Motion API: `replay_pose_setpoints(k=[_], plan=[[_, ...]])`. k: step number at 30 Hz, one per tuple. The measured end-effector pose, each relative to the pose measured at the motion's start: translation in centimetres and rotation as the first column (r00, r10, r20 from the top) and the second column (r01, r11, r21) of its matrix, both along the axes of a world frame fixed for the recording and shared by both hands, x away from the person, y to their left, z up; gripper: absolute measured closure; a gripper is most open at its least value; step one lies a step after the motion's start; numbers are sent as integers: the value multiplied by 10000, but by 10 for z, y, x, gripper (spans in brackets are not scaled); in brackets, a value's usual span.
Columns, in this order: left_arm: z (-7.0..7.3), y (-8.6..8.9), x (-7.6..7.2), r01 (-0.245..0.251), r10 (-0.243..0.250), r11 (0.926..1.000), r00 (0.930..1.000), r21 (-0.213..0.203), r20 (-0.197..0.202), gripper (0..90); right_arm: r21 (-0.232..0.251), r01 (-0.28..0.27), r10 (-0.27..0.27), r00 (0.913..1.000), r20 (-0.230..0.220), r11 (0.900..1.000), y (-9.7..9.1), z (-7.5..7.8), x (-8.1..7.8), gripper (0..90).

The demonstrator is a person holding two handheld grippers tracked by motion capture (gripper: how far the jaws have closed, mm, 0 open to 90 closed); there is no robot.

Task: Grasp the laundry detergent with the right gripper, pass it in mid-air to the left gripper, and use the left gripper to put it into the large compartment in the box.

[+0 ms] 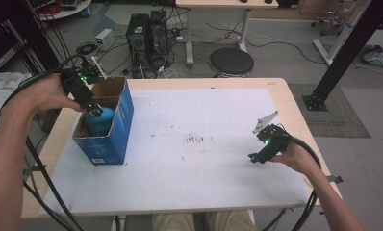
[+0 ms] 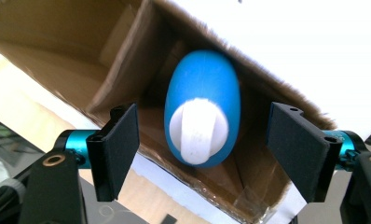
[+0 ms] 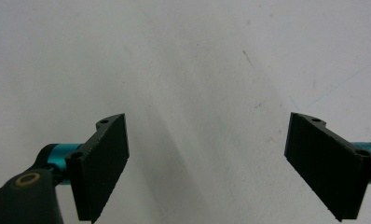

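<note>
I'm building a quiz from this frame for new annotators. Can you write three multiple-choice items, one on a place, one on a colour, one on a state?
1. Where does the blue object lie?
A. inside the cardboard box
B. on the white mat
C. on the floor

2. What colour is the box's outside?
A. red
B. blue
C. green

3. How do the left gripper's jaws stand?
A. clamped on the object
B. clamped on the box wall
C. apart, touching nothing

Answers:
1 A, brown box walls surround it in the left gripper view.
2 B, the high view shows blue sides.
3 C, a gap shows between each pad and the object.
</note>
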State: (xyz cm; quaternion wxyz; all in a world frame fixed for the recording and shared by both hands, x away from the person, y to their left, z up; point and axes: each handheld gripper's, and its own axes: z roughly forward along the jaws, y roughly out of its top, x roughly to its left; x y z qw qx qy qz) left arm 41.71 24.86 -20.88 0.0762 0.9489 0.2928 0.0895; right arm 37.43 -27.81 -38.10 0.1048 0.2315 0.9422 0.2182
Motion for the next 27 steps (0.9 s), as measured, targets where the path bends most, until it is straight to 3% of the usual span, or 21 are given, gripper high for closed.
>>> replay_pose_setpoints(k=[6,16,21,27], plan=[[17,-26,-5,734,-731,9973,9968,-73,311,239,8,-70,69,10000,15,10000,4,0,0,129],[21,-81,-13,2199,-2202,9755,9746,119,413,198,-22,-78,78,10000,46,10000,5,2,-1,129],[18,-106,-13,2633,-2631,9647,9635,17,493,198,-14,-74,75,10000,40,10000,5,2,-1,129],[1,-141,-15,3170,-3161,9484,9475,-111,481,194,-41,-79,79,9999,84,10000,7,3,0,129]])
